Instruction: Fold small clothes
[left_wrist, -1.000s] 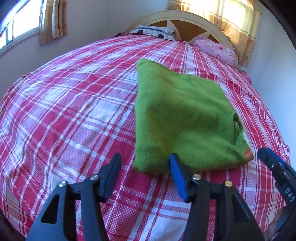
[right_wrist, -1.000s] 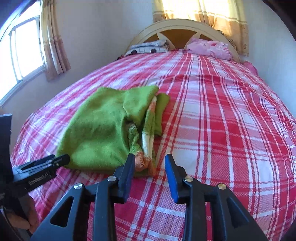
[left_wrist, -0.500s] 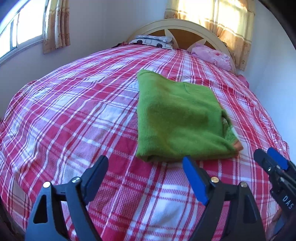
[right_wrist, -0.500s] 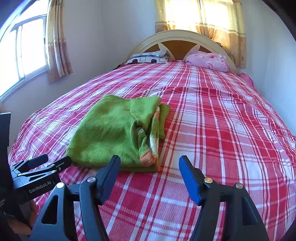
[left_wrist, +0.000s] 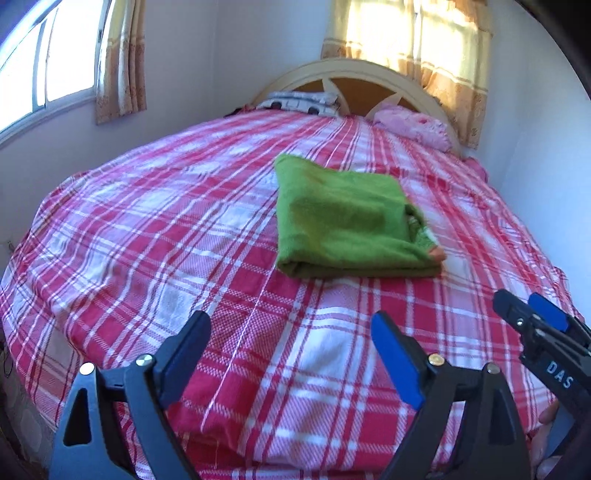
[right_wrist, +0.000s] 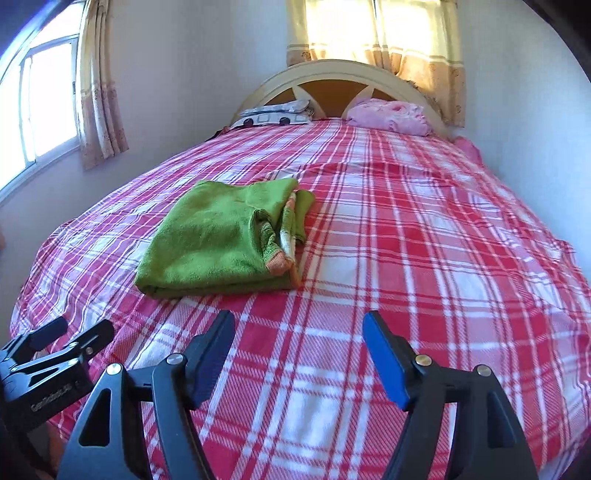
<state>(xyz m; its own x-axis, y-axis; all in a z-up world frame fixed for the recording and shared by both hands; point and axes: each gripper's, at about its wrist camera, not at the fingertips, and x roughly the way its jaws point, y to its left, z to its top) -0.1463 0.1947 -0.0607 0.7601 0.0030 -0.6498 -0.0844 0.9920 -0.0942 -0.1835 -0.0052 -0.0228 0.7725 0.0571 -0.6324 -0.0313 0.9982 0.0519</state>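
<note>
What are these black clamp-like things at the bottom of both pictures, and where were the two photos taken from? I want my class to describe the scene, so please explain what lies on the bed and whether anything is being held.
There is no robot here. A person holds a two-finger gripper in each hand, and each carries a wide-angle camera that looks forward along its fingers. One picture comes from the left gripper, the other from the right gripper; each also catches the other gripper at its edge. Both look across a bed with a red and white checked bedspread. On it lies a folded green garment with an orange-trimmed edge showing at one side. Pillows sit by the headboard. Nothing is held: both grippers' jaws are opening, with only bedspread visible between them, short of the garment.
</note>
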